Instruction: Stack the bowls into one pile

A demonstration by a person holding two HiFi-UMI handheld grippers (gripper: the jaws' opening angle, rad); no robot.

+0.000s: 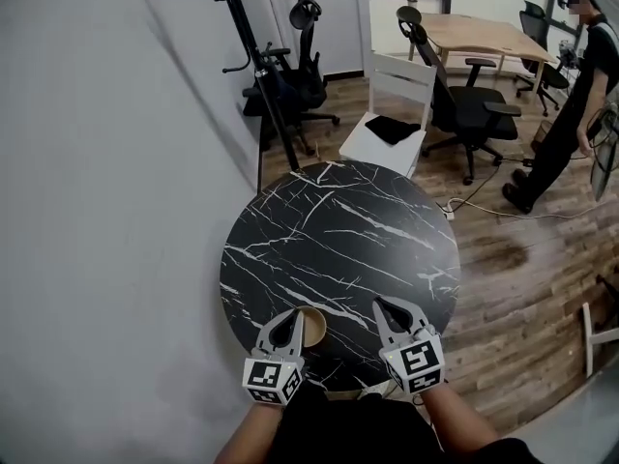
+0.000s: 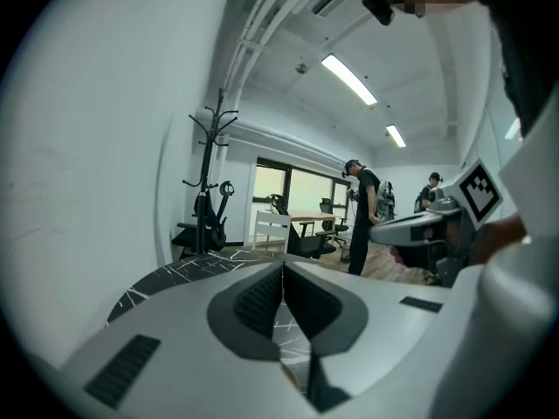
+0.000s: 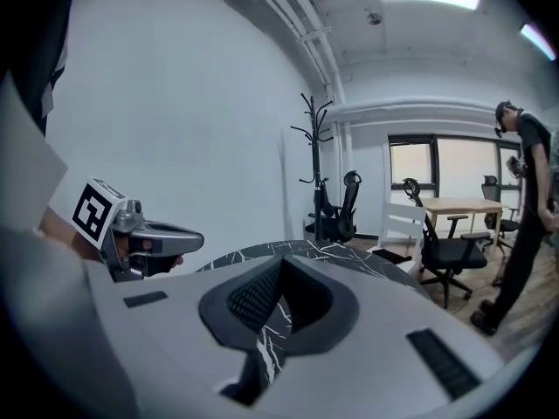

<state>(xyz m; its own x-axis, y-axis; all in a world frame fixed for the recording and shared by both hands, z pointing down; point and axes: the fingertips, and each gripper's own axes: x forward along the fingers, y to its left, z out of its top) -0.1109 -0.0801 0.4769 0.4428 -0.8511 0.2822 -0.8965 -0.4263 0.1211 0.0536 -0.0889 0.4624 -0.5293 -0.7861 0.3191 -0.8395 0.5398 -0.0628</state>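
We find the left gripper (image 1: 287, 319) and the right gripper (image 1: 387, 304) side by side over the near edge of the round black marbled table (image 1: 338, 230). Both sets of jaws are clenched pad to pad, with nothing between them.

**Location of the work item.** One tan bowl (image 1: 314, 329) sits on the table at the near edge, just beside the left gripper's tip and partly covered by it. We see no other bowl on the table top. We cannot tell whether this item is a single bowl or several already nested.

**Handling, as we judge it.**
- The bowl looks rigid and light, with a smooth wall.
- The polished table top probably offers little friction, so we expect the bowl to slide if it is pushed from the side.

**Where to take hold.**
- We take it at the rim, with one jaw inside and one outside the wall.
- We grip it on the side facing away from the left gripper, where the rim is exposed.
- We apply moderate clamping only, because a thin rim can slip out.
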